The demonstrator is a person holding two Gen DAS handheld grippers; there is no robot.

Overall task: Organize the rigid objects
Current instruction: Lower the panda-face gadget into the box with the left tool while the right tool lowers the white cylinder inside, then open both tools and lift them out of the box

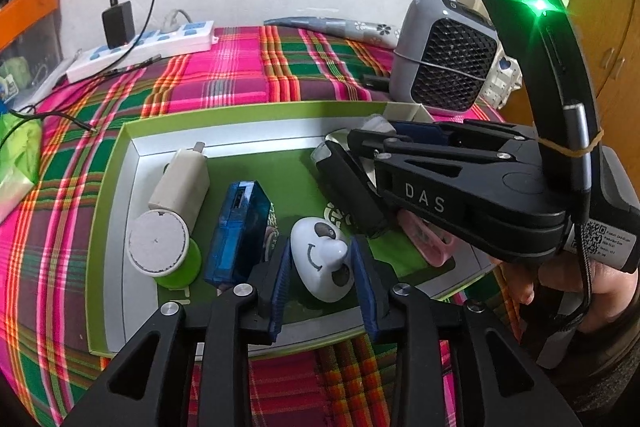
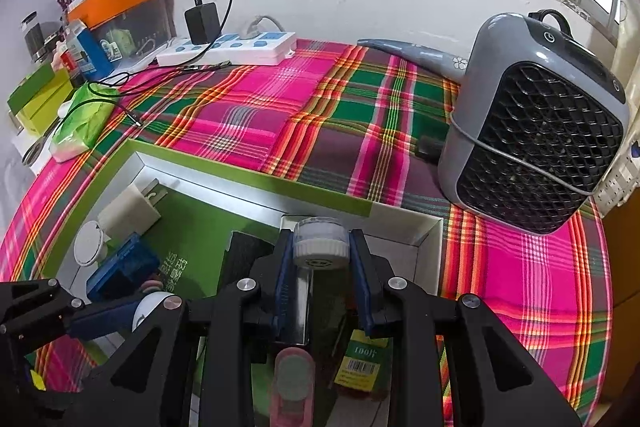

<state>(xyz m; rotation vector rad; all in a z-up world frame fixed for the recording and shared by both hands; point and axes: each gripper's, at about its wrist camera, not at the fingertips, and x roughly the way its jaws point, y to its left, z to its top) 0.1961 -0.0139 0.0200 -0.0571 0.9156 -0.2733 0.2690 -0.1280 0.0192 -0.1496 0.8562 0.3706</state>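
A green tray box lies on the plaid cloth and holds a white charger, a white-topped green spool, a blue case, a black block and a pink item. My left gripper has its blue pads either side of a white panda figure that rests in the tray. My right gripper is shut on a white-capped bottle over the tray's right end. The right gripper also shows in the left wrist view.
A grey fan heater stands at the right, close to the tray. A white power strip with a black adapter lies at the back wall. A green tissue pack and boxes sit at the left.
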